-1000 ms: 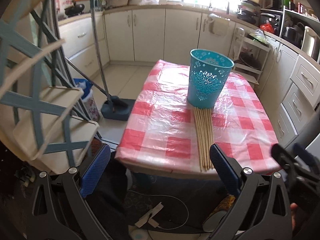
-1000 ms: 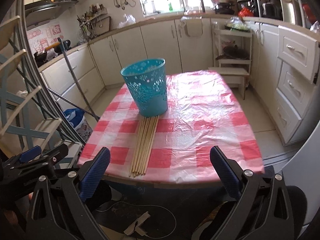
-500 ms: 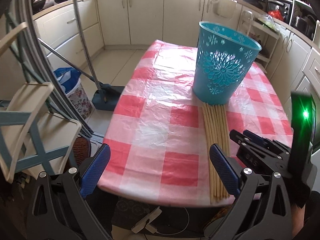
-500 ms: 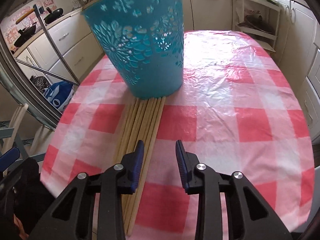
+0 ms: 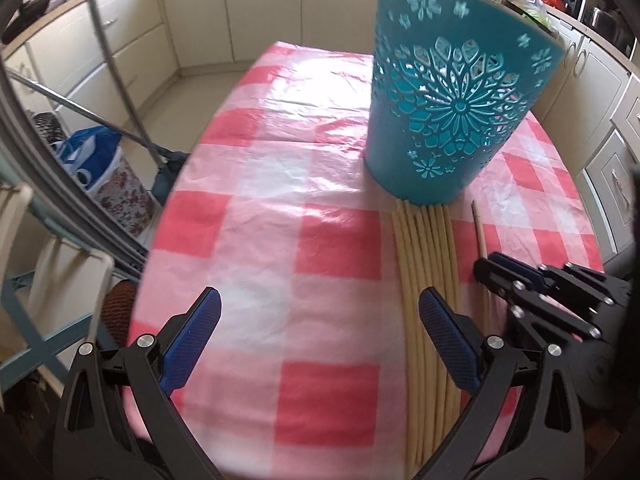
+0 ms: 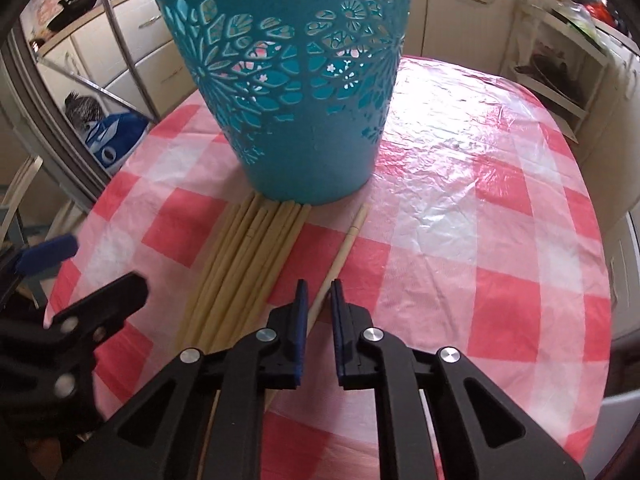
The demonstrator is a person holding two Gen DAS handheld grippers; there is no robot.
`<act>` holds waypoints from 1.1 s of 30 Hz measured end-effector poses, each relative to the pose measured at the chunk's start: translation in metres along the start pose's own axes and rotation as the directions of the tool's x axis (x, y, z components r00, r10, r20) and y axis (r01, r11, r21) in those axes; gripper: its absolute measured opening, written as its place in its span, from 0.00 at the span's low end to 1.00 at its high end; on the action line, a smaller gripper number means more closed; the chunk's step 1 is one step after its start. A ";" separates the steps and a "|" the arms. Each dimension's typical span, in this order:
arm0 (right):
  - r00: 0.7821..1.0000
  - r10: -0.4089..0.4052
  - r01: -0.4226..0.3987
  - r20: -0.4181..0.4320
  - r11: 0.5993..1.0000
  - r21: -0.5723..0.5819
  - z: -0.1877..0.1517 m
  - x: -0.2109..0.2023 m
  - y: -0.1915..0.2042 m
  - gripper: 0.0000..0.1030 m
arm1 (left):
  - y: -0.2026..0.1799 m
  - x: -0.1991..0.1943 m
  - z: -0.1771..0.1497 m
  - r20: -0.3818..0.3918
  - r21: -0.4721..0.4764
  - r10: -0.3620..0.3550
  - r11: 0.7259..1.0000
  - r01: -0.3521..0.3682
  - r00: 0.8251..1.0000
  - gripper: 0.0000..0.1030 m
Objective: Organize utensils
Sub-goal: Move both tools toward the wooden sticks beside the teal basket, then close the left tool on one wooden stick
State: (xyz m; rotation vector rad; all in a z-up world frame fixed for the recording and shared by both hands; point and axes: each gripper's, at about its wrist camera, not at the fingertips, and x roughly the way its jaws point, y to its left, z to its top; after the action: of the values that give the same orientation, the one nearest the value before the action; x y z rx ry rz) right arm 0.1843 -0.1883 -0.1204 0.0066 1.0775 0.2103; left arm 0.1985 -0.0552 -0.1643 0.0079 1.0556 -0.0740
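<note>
1. We are seeing the right gripper (image 6: 318,308) straddling one chopstick (image 6: 343,247); jaws narrowed, contact unclear.
2. Left gripper (image 5: 318,334) is hovering with jaws spread wide.
3. Chopstick bundle (image 5: 426,280) is lying on the checkered tablecloth (image 5: 260,216), far ends touching the teal basket (image 5: 452,108).

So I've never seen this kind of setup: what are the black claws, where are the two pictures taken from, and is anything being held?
No robot here: a person holds a claw in each hand, each with a camera looking along its fingers. The left claw hangs wide open over the checked tablecloth. The right claw is nearly shut around one chopstick, pulled apart from the row of chopsticks lying against the teal basket. Whether it grips yet is unclear.
</note>
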 end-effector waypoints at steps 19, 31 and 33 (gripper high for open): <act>0.994 0.104 -0.105 0.013 0.992 0.066 0.000 -0.001 -0.037 0.12 | -0.033 0.036 0.016 0.000 0.098 0.027 0.995 -0.027 1.000 0.53; 0.994 0.109 -0.109 0.000 0.993 0.052 0.008 0.003 -0.038 0.12 | -0.010 0.000 0.029 -0.035 0.068 -0.246 0.966 0.248 0.969 0.04; 0.993 0.117 -0.116 -0.008 0.991 0.062 0.010 0.003 -0.040 0.11 | 0.001 -0.028 0.033 0.005 0.061 -0.289 0.956 0.288 0.957 0.04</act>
State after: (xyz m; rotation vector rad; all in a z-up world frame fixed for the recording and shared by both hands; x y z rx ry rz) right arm 0.2008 -0.2259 -0.1229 0.1244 1.0957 0.2826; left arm 0.2134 -0.0539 -0.1242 -0.0929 1.0340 -0.3707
